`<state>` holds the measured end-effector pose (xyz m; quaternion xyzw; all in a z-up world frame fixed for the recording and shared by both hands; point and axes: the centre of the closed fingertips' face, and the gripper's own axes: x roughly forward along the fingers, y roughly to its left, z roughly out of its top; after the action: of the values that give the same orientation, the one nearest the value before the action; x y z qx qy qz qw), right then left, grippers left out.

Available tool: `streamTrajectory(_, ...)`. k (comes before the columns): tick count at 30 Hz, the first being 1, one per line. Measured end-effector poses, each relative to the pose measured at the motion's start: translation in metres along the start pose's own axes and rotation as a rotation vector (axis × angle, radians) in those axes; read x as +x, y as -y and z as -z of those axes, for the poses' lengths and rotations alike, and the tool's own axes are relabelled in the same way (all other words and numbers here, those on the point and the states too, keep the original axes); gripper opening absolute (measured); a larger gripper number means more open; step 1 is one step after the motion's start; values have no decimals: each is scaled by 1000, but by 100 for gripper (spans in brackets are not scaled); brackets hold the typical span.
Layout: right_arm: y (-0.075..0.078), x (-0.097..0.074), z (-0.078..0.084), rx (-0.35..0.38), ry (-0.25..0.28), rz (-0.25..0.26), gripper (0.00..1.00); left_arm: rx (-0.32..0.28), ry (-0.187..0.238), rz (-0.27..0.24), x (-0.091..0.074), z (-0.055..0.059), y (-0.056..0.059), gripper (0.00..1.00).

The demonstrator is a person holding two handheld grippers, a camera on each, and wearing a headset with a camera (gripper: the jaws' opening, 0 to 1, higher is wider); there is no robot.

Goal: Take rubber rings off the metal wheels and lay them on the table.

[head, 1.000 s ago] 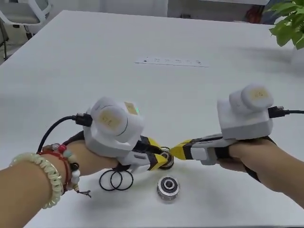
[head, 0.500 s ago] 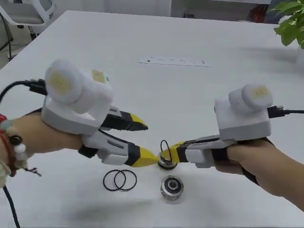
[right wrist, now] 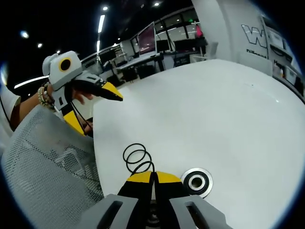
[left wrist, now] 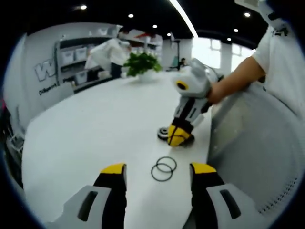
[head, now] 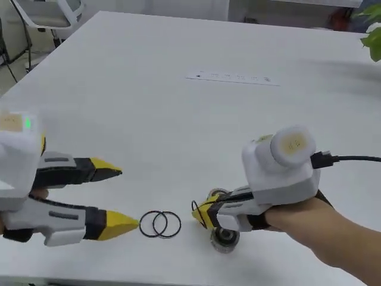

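Two black rubber rings (head: 159, 224) lie side by side on the white table (head: 178, 119); they also show as rings (left wrist: 163, 168) and rings (right wrist: 137, 155). My right gripper (head: 204, 213) is shut on a third thin rubber ring (head: 195, 212), pinched at the yellow tips (right wrist: 153, 178). One metal wheel (head: 225, 237) lies just under that gripper, seen too as the wheel (right wrist: 197, 182). A second wheel (head: 216, 193) peeks out behind it. My left gripper (head: 122, 198) hovers open and holds nothing left of the lying rings, jaws wide (left wrist: 158, 169).
A white power strip (head: 232, 77) lies far back on the table. A chair (head: 47, 15) stands at the far left corner. The near table edge runs close under both grippers. Open tabletop stretches behind the work.
My left gripper has drawn back to the left, away from the wheel, and stands open. The right gripper now holds a ring in its tips. The head camera has shifted.
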<state>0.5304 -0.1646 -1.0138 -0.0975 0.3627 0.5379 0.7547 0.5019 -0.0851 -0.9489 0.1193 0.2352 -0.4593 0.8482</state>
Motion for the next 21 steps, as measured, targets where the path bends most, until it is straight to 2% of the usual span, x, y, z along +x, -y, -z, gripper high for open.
streamTrajectory(4, 0, 1, 0, -17, 1, 0, 1, -34, 10, -11, 0, 5, 2, 55)
streamTrajectory(12, 7, -6, -6, -1, 29, 12, 2, -32, 4, 5, 5, 4, 11, 56)
streamTrajectory(15, 15, -14, -12, 9, 61, 27, 2, -18, -1, 9, 6, 0, 10, 56)
streamTrajectory(21, 32, -29, -17, 54, 111, 49, 4, 24, -1, 25, 9, -15, 6, 57)
